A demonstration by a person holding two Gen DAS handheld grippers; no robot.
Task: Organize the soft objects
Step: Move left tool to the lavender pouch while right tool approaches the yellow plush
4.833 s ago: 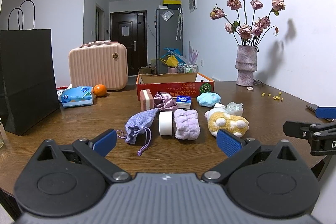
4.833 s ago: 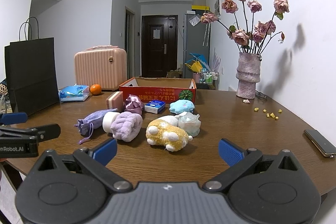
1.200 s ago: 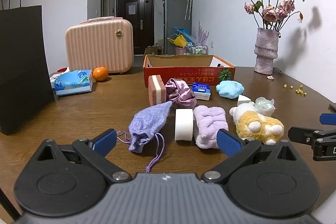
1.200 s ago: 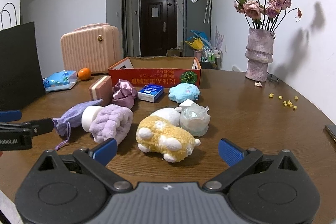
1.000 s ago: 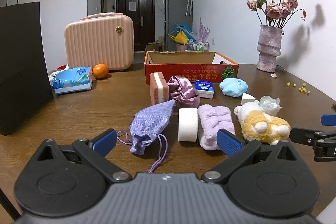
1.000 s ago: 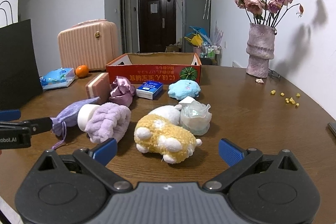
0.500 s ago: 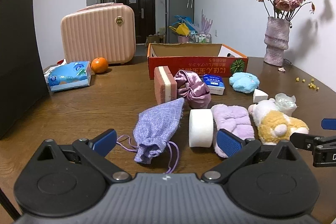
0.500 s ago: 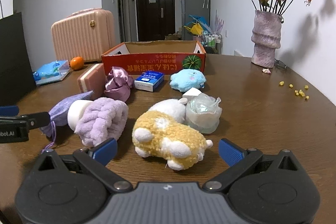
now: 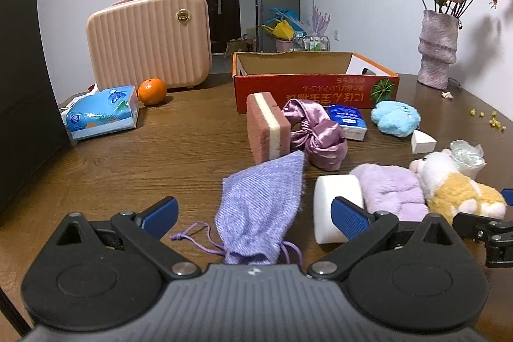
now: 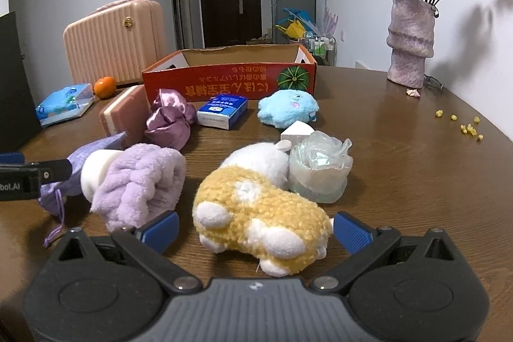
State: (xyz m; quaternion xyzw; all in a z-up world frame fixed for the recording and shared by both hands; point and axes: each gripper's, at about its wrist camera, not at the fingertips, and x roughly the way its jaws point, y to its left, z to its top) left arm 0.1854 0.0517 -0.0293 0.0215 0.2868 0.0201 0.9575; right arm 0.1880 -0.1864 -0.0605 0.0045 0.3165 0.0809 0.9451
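Both grippers have moved in close: the left gripper [image 9: 253, 210] gapes around the pouch [image 9: 261, 207], the right gripper [image 10: 255, 228] around the plush [image 10: 256, 210] (both ready to grab).

Both wrist cameras sit low over the wooden table [image 9: 134, 162], facing the red cardboard box [image 9: 315, 85] and far door, the left close behind the lavender pouch [image 9: 263, 207], the right close behind the yellow plush [image 10: 256, 213], sharing the central clutter.
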